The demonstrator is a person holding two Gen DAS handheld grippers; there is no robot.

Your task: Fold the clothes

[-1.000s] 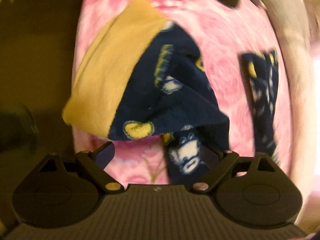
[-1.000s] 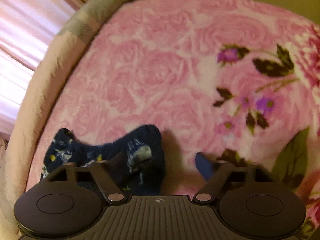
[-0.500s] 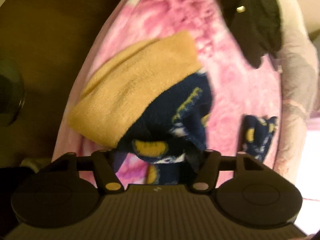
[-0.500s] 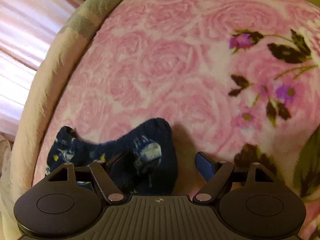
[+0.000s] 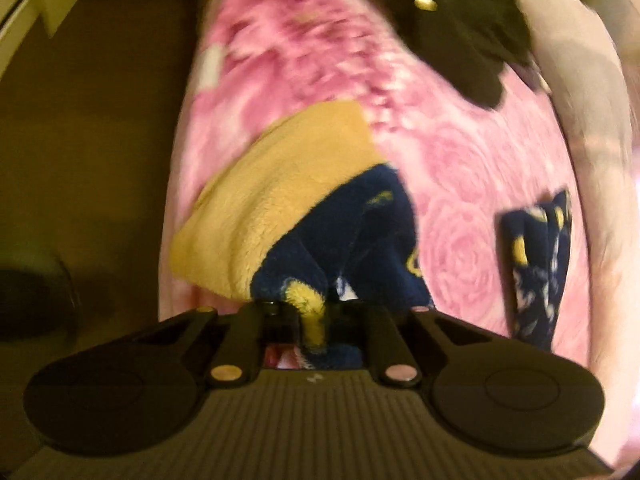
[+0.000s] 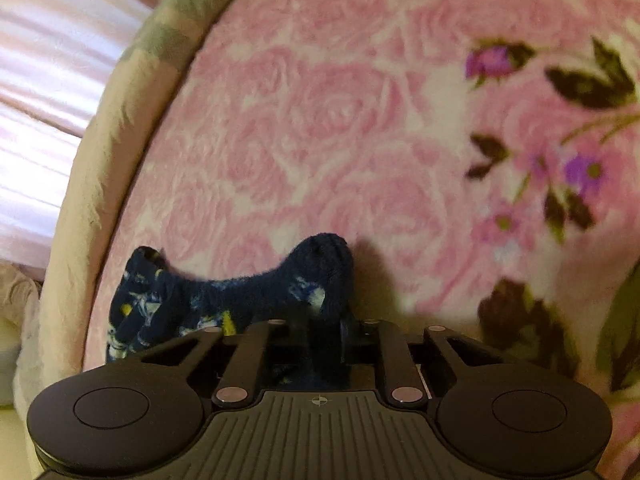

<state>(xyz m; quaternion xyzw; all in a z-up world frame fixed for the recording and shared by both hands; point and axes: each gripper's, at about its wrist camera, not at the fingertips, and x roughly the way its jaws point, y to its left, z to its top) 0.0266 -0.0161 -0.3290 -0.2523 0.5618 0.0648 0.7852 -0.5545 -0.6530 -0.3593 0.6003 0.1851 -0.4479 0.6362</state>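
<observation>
A fleece garment, navy with yellow and white prints and a plain yellow band (image 5: pixel 280 196), lies on the pink rose blanket (image 5: pixel 480 160). My left gripper (image 5: pixel 314 316) is shut on its near navy-and-yellow edge (image 5: pixel 308 300). A narrow navy printed part (image 5: pixel 536 264) lies to the right. In the right wrist view my right gripper (image 6: pixel 326 332) is shut on the end of this navy printed piece (image 6: pixel 224 296), which trails off to the left over the blanket (image 6: pixel 340 120).
A black garment (image 5: pixel 460 20) lies at the far end of the blanket. A cream padded rim (image 6: pixel 92 184) borders the blanket on the left of the right wrist view, with a bright curtain (image 6: pixel 40 100) beyond. The dark floor (image 5: pixel 80 160) lies left of the bed.
Both grippers have gone from open to shut on the fabric. The left one moved forward onto the navy-and-yellow edge; the right one closed on the navy piece's end.
</observation>
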